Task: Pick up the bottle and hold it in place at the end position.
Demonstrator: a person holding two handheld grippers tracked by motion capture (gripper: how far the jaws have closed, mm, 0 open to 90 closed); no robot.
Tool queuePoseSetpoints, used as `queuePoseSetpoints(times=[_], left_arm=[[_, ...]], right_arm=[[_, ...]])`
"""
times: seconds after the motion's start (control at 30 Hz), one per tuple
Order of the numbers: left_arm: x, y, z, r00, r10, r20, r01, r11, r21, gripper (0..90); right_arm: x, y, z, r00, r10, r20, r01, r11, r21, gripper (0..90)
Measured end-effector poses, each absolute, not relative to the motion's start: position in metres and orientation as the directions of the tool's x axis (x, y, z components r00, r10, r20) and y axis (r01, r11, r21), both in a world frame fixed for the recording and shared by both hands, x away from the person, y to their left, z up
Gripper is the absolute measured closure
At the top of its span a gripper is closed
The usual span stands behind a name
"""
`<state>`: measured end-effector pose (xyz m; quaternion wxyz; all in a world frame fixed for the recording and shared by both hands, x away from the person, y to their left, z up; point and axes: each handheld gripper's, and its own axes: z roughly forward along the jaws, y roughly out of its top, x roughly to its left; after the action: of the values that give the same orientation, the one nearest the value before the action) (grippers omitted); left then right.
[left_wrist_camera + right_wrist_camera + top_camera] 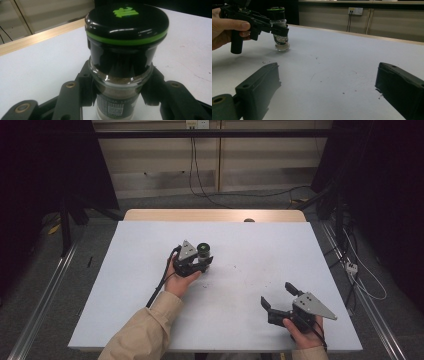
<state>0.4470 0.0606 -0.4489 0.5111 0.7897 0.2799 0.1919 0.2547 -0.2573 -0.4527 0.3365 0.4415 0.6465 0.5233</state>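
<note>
Glass spice jar [120, 82] with a black lid [126, 21], thin green ring under the lid rim, green logo printed on top of the lid, shape not readable. Dark label low on the jar carries a QR code and a short line of small characters, too blurred to read. Brownish powder fills the jar up to just under the lid.

One jar, one lid, two grippers, two hands.

Left gripper [200, 262] clamped on the jar: both black jaws press the glass body from opposite sides just below the lid, seen up close in the left gripper view. Person's left hand [179, 279] wraps the grip, beige sleeve [145, 330] behind it. In the right gripper view the jar [280, 30] is upright with its base at the white table surface [332, 65]; contact with the table cannot be told for sure.

Jar sits near the middle of the table [240, 245], slightly toward the person's left of centre.

Right gripper [281, 300] well apart from the jar, toward the table's near right corner, held by the right hand [305, 332]. Its jaws stand wide apart with nothing between them, only bare table. Small dark specks scattered on the table between jar and right gripper.
</note>
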Motion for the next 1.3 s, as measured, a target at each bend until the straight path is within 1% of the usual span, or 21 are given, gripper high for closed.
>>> queuePoseSetpoints(times=[1.3], left_arm=[[0.446, 0.039, -0.450, 0.790, 0.612, 0.013, 0.232, -0.319, 0.919, 53.3]], right_arm=[[0.255, -0.258, -0.453, -0.391, 0.920, 0.036, 0.224, 0.057, 0.973, 4.6]])
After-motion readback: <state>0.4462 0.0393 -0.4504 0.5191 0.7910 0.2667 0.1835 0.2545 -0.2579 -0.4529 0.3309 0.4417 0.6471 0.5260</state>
